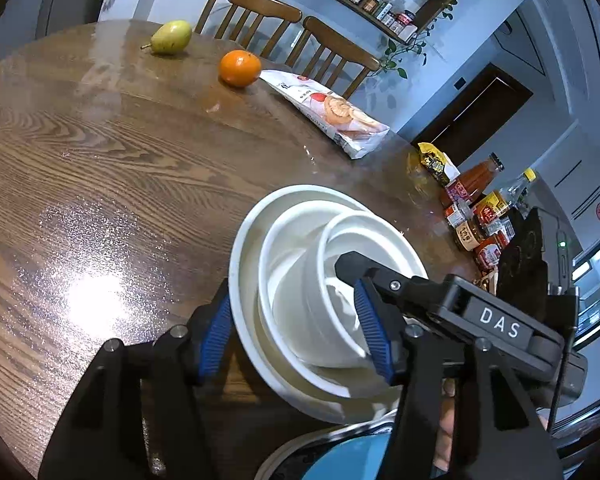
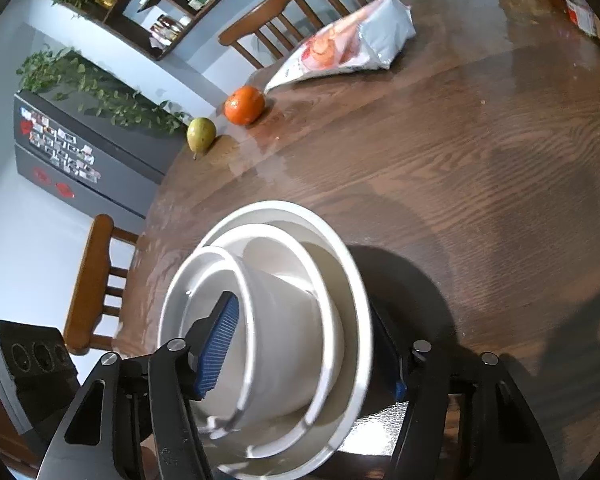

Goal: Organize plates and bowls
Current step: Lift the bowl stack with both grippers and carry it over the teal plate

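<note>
Both jaws clamped across nested white bowls (image 1: 300, 300) on tabletop (image 1: 100, 160); orange (image 1: 240, 68), pear (image 1: 171, 37), snack bag (image 1: 332, 114) well beyond.

Wide open stretch of bare wooden table (image 1: 80, 168) to the left of the nested white bowls (image 1: 300, 280), nothing in the way there. Far edge partly taken: pear (image 1: 171, 37), orange (image 1: 240, 68) and snack bag (image 1: 332, 114) in a loose row, gaps between them, chair backs (image 1: 256, 12) close behind. Right rim crowded with sauce bottles and jars (image 1: 480, 216), no easy passage. Near side blocked by a blue plate (image 1: 352, 456) just below the bowls
</note>
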Tool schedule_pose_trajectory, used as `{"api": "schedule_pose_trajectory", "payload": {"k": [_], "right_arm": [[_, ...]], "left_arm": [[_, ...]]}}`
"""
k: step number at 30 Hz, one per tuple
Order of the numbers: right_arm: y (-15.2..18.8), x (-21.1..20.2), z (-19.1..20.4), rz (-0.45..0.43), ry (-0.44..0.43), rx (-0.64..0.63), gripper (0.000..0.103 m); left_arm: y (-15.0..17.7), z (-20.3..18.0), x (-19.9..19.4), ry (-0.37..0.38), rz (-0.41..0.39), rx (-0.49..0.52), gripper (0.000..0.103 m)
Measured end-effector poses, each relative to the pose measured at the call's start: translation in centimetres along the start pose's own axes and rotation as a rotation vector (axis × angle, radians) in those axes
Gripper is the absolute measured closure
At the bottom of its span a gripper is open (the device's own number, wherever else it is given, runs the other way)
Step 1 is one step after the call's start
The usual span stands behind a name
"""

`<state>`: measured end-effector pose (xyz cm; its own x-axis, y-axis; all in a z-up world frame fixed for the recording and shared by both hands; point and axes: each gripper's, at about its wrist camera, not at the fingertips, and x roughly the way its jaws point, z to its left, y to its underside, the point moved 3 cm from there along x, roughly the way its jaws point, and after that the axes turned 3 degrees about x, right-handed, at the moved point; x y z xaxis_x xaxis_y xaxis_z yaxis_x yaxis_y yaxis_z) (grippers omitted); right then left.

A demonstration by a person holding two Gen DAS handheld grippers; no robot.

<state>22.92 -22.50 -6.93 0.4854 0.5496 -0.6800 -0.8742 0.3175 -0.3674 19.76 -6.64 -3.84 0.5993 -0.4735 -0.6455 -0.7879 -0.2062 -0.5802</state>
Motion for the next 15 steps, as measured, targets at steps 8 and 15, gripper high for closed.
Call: {"api": "schedule_pose_trajectory", "payload": {"k": [8, 15], "right_arm": [[0.08, 0.11, -0.03, 0.008, -0.006, 0.013, 0.041], [0.18, 0.09, -0.25, 0.014, 0.015, 0.026, 0.041]], "left_arm": [[0.06, 0.18, -0.18, -0.003, 0.016, -0.014, 0.046], [0.25, -0.24, -0.57, -0.012, 0.03, -0.002, 0.046]]}}
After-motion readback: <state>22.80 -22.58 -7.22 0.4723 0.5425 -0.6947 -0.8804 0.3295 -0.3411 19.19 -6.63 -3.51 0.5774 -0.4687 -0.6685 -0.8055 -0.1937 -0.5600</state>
